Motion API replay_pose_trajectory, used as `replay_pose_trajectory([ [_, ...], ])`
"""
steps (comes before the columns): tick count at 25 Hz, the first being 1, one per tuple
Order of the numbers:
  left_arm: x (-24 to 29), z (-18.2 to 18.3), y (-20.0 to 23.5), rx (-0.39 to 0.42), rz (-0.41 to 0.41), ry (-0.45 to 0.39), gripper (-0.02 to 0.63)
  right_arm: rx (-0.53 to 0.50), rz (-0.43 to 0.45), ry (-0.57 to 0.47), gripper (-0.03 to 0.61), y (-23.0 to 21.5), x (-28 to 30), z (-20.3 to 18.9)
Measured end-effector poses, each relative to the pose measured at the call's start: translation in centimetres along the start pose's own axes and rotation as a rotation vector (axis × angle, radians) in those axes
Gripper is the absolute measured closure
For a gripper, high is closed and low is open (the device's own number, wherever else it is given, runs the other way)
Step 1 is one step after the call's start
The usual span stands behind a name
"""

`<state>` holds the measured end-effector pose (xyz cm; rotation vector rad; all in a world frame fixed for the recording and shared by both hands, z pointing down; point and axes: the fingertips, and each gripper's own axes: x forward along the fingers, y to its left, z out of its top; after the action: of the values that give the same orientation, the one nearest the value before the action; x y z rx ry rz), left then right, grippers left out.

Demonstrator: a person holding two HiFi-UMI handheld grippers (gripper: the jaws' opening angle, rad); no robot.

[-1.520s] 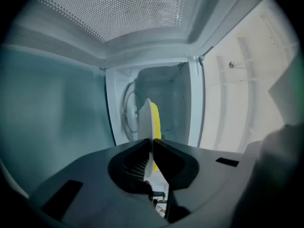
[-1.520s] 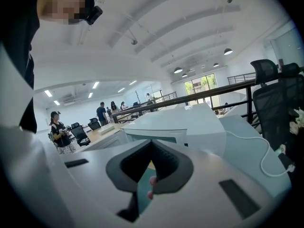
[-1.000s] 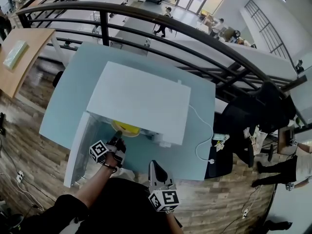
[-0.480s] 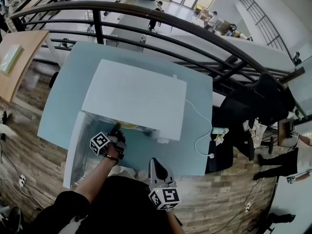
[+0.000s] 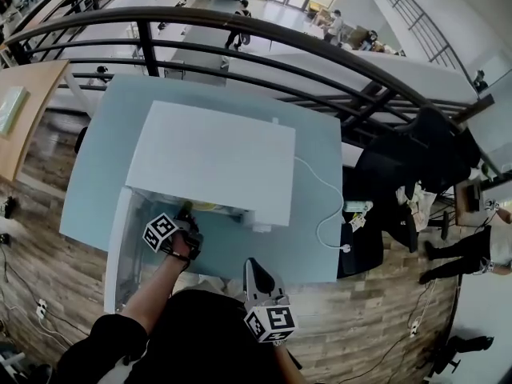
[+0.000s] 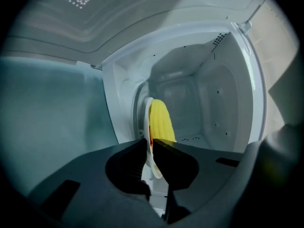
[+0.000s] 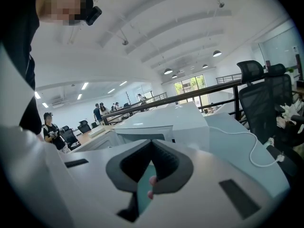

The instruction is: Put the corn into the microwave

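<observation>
Corn (image 6: 160, 119) on plate (image 6: 147, 112), microwave (image 5: 212, 158) on table (image 5: 320, 162)

The yellow, ribbed cob of corn (image 6: 160, 120) lies on a thin white plate (image 6: 147, 114), just at the mouth of the white box-shaped microwave (image 5: 212, 158). From the head view only a yellow sliver shows past the oven's front edge. The left gripper (image 6: 151, 140) pinches the plate's near rim. The microwave's glass-paned door (image 5: 126, 242) stands swung wide open to the left, and the pale cavity is exposed.
</observation>
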<state>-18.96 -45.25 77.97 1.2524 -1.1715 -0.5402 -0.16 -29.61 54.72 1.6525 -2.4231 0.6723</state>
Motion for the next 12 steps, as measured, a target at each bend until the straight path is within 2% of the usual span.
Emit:
replay_pose_trajectory([
  [5, 0.43, -0.37, 0.06, 0.054, 0.026, 0.022, 0.563, 0.010, -0.013, -0.006, 0.571, -0.68, -0.31, -0.42],
  [8, 0.49, -0.41, -0.43, 0.107, 0.038, 0.037, 0.502, 0.016, -0.020, -0.007, 0.571, -0.86, -0.41, -0.39],
  [12, 0.08, -0.21, -0.47, 0.193, 0.093, 0.037, 0.445, 0.019, -0.023, -0.015, 0.571, -0.95, -0.65, -0.46],
])
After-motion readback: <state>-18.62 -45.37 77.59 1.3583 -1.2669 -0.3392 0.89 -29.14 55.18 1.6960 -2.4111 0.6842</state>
